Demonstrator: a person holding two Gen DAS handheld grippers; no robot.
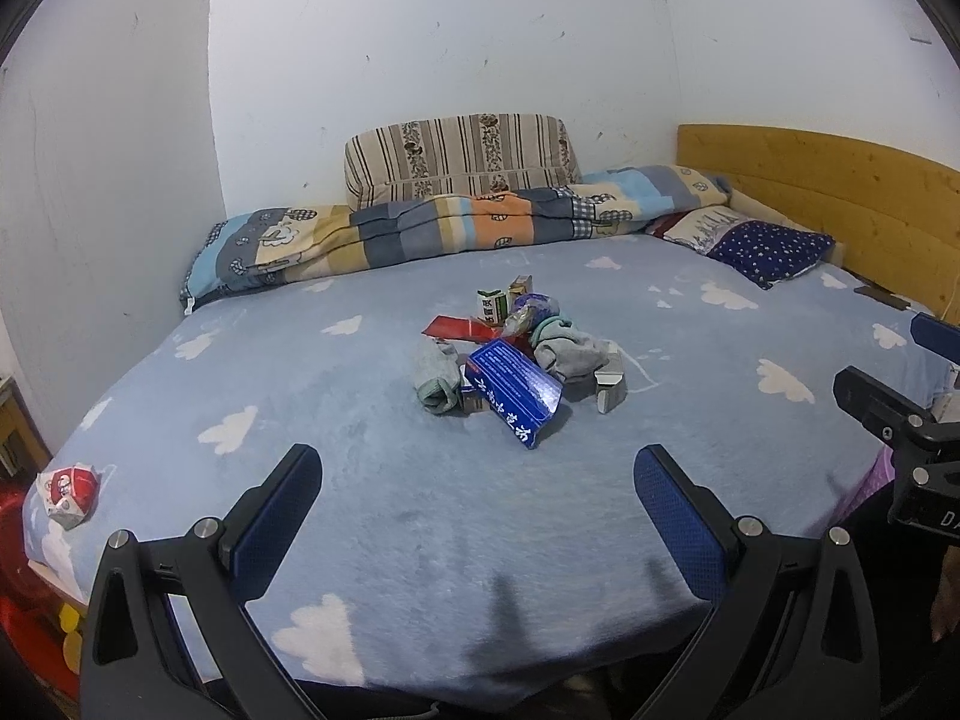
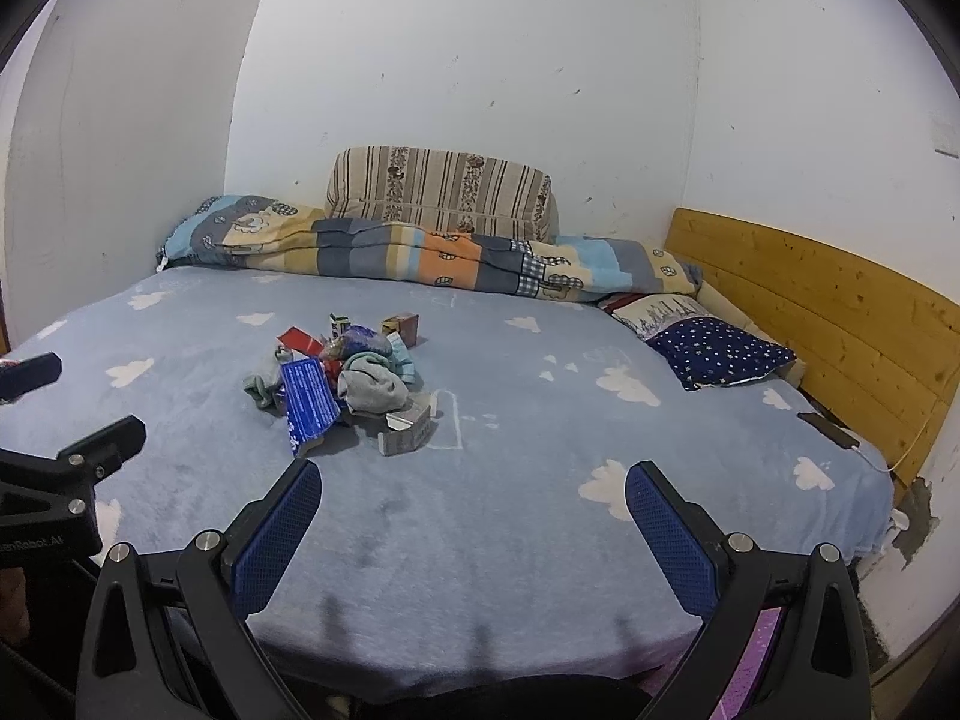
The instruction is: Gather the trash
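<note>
A pile of trash and socks lies mid-bed: a blue box (image 1: 515, 391) (image 2: 308, 397), a red wrapper (image 1: 462, 329) (image 2: 300, 340), a small grey carton (image 1: 611, 387) (image 2: 408, 432), a brown carton (image 2: 401, 327), a green-white carton (image 1: 492, 306) and grey socks (image 1: 564, 354) (image 2: 371, 389). A crumpled red-white carton (image 1: 67, 493) lies at the bed's left edge. My left gripper (image 1: 478, 483) is open and empty above the bed's near edge, short of the pile. My right gripper (image 2: 474, 498) is open and empty, to the right of the pile.
The bed has a blue cloud-print sheet (image 1: 420, 528) (image 2: 540, 420). A folded quilt (image 1: 420, 228) (image 2: 420, 258), a striped cushion (image 1: 459, 153), and a star-print pillow (image 2: 720, 354) lie at the far side. A wooden headboard (image 2: 840, 312) and a phone (image 2: 831, 429) are at right.
</note>
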